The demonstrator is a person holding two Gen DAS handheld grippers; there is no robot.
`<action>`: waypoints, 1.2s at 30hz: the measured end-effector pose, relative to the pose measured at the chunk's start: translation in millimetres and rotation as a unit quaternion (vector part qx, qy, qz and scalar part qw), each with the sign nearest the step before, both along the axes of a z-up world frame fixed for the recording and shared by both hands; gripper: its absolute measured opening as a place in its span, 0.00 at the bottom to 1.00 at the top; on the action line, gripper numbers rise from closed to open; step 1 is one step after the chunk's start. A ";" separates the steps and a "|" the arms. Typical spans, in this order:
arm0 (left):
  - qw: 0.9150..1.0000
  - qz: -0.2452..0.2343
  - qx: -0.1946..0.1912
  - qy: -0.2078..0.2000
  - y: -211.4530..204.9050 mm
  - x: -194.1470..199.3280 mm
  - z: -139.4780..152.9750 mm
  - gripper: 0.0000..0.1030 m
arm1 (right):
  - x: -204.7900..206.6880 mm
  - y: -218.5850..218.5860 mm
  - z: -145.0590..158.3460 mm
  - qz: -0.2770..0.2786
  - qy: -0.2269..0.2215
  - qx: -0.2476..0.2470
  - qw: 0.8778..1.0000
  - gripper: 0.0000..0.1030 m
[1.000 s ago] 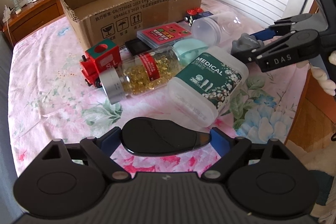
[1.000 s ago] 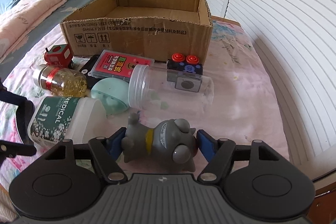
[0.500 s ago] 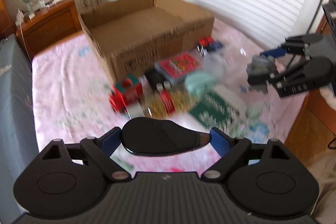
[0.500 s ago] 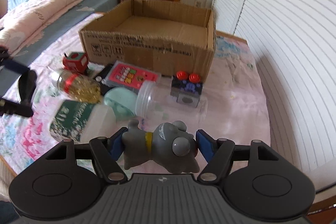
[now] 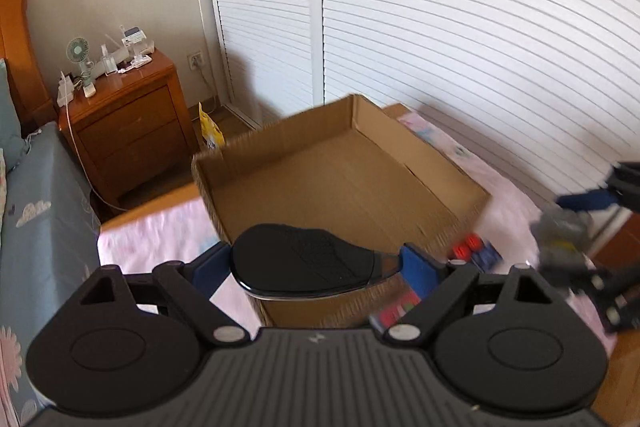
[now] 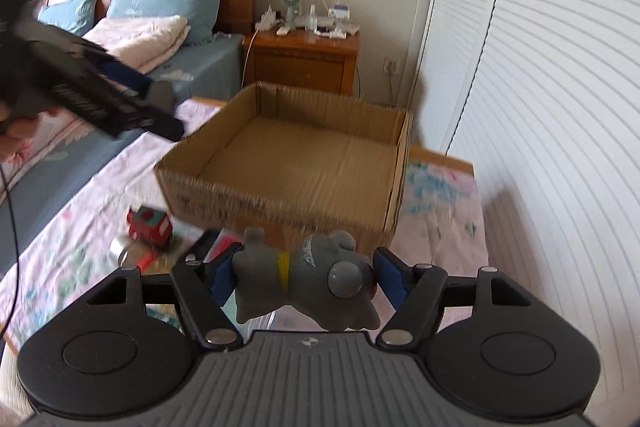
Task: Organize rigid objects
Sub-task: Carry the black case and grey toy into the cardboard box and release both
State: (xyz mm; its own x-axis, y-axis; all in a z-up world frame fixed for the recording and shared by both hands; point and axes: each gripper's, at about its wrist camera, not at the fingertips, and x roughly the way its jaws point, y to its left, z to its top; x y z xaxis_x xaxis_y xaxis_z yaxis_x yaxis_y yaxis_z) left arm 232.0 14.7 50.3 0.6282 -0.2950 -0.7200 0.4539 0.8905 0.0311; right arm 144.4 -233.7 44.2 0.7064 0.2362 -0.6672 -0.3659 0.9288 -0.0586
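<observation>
My left gripper [image 5: 312,263] is shut on a flat black oval object [image 5: 304,261] and holds it above the near-left corner of the open cardboard box [image 5: 352,179], whose inside looks bare. My right gripper [image 6: 304,277] is shut on a grey toy figure [image 6: 304,283] with a yellow band, held just in front of the box's near wall [image 6: 276,203]. The left gripper shows at the upper left of the right wrist view [image 6: 156,95]. The right gripper with the toy shows at the right edge of the left wrist view [image 5: 568,243].
The box stands on a pink floral bed cover [image 6: 440,195]. A red toy train block [image 6: 150,223] and a capsule jar [image 6: 124,251] lie left of the box front. A red-and-blue toy [image 5: 476,247] lies by its right corner. A wooden nightstand [image 5: 128,123] stands behind.
Both grippers have risen and moved forward toward the box with their loads. The left one now hangs over the box's near corner; the clutter on the bed has dropped below view.
</observation>
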 end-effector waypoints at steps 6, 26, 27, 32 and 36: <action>0.999 0.025 0.021 0.033 -17.5 58.9 -22.8 0.87 | 23.4 -1.4 8.3 -0.002 0.003 0.005 1.000 0.72; 0.997 0.074 0.012 0.024 -1.0 39.6 -35.7 0.90 | 71.4 9.6 3.5 -0.009 0.020 -0.012 1.000 0.72; 0.997 0.075 0.013 0.019 0.9 29.0 -33.7 0.91 | 76.0 10.8 3.9 -0.010 0.023 -0.010 1.000 0.72; 0.996 0.085 0.005 -0.015 13.1 -16.3 -25.5 0.96 | 101.6 18.6 6.1 -0.014 0.033 -0.011 0.999 0.73; 0.996 0.083 0.002 -0.025 21.4 -48.3 -28.6 0.99 | 131.1 28.0 3.3 -0.023 0.046 -0.018 0.999 0.73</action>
State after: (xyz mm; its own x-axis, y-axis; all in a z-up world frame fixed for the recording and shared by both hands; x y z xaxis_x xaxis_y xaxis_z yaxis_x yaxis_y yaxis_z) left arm 183.6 36.1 21.7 0.7035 -0.1808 -0.6873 0.2984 0.9529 0.0547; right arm 275.5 -205.6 47.5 0.6517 0.1795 -0.7369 -0.3278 0.9428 -0.0602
